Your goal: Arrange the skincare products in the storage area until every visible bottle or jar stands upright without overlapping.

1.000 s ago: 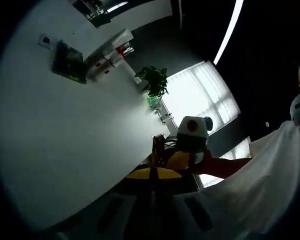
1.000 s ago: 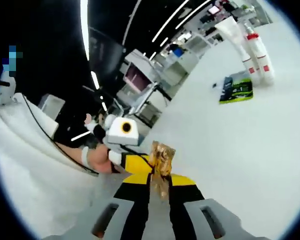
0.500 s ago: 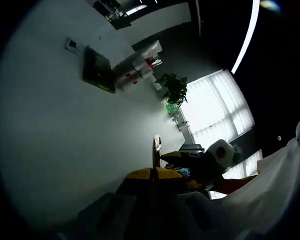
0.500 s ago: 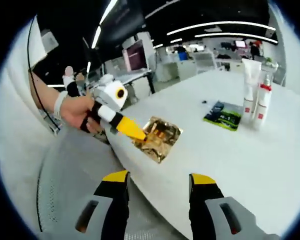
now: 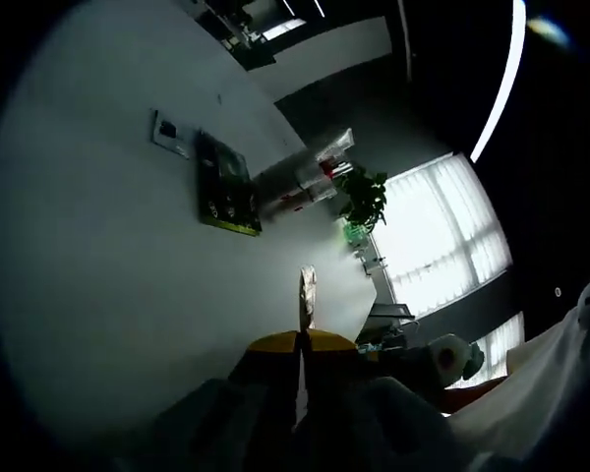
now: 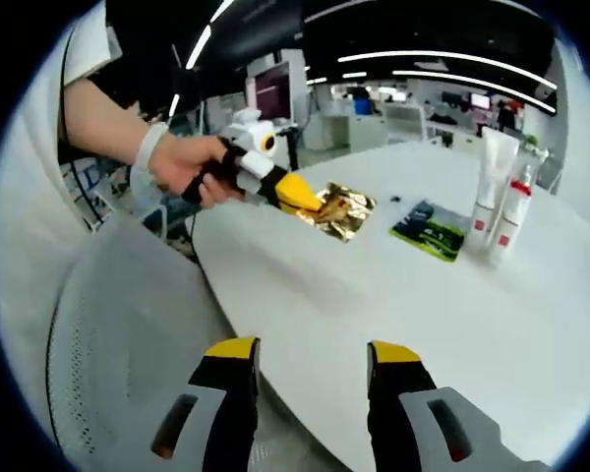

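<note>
Skincare tubes (image 5: pixel 310 177) stand far across the surface (image 5: pixel 98 295) in the left gripper view; the left hand-held gripper (image 5: pixel 303 334) pinches a gold sachet (image 5: pixel 306 295) edge-on, apparently carrying it there. In the right gripper view, the right hand-held gripper (image 6: pixel 310 354) gapes empty, free to assist.

The left gripper view is dim and underexposed: the round white table (image 5: pixel 98 275) reads grey, while the bright blinded window (image 5: pixel 442 236) at three o'clock blows out and a white ceiling light strip (image 5: pixel 506 79) glares at one o'clock. The right gripper view is evenly bright, lit by long ceiling strip lights (image 6: pixel 442 74) towards twelve o'clock, with glints on the crinkled gold foil sachet (image 6: pixel 342 209). Both bend strongly at the edges, where detail softens.
</note>
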`<state>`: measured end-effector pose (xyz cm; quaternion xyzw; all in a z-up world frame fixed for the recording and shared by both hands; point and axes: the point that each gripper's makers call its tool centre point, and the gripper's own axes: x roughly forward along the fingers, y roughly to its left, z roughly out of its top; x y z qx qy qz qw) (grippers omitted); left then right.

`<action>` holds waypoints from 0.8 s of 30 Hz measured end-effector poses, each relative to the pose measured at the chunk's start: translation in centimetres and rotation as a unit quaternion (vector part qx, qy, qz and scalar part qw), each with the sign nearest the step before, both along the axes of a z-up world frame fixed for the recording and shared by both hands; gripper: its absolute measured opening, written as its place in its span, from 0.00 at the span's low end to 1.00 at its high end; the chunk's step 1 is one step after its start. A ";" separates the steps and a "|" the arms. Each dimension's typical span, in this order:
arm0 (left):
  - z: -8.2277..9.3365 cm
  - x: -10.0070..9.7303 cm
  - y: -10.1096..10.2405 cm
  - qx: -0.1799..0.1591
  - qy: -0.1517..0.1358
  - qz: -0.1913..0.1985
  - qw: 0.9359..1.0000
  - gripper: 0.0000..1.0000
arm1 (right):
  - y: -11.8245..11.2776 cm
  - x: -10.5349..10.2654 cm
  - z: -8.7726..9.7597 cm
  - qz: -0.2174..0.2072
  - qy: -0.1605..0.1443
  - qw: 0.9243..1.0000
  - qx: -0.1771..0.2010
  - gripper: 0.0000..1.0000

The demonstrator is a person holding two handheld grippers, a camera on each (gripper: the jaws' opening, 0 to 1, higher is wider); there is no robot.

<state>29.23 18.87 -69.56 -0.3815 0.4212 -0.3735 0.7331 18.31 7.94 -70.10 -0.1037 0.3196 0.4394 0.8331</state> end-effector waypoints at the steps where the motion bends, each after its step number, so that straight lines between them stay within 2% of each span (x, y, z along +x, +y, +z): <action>1: -0.1 0.4 0.2 0.003 0.000 0.001 1.000 0.00 | 0.0 0.0 0.0 0.001 -0.002 1.000 -0.001 0.45; 7: -1.2 4.1 1.7 0.027 0.017 0.025 0.999 0.00 | -0.2 0.3 0.0 -0.003 -0.015 1.000 -0.011 0.45; 15: -1.9 6.7 2.3 0.061 0.018 0.010 0.998 0.00 | -1.2 1.6 0.4 -0.027 -0.050 0.998 -0.021 0.46; 18: -2.4 7.7 3.1 0.079 0.025 0.010 0.996 0.00 | -1.6 2.1 0.6 -0.017 -0.089 0.995 -0.046 0.40; 20: -2.6 8.6 3.5 0.087 0.030 0.014 0.996 0.00 | -2.1 2.2 0.1 -0.015 -0.098 0.993 -0.071 0.39; 21: -2.6 8.9 3.6 0.090 0.033 0.017 0.995 0.00 | -3.1 2.6 -0.1 -0.006 -0.118 0.986 -0.115 0.37; 22: -2.5 9.1 3.6 0.091 0.038 0.024 0.995 0.00 | -3.6 2.7 -0.2 -0.013 -0.117 0.985 -0.129 0.34; 24: -2.4 9.6 3.6 0.095 0.043 0.029 0.994 0.00 | -4.1 2.9 -0.4 -0.025 -0.113 0.984 -0.134 0.32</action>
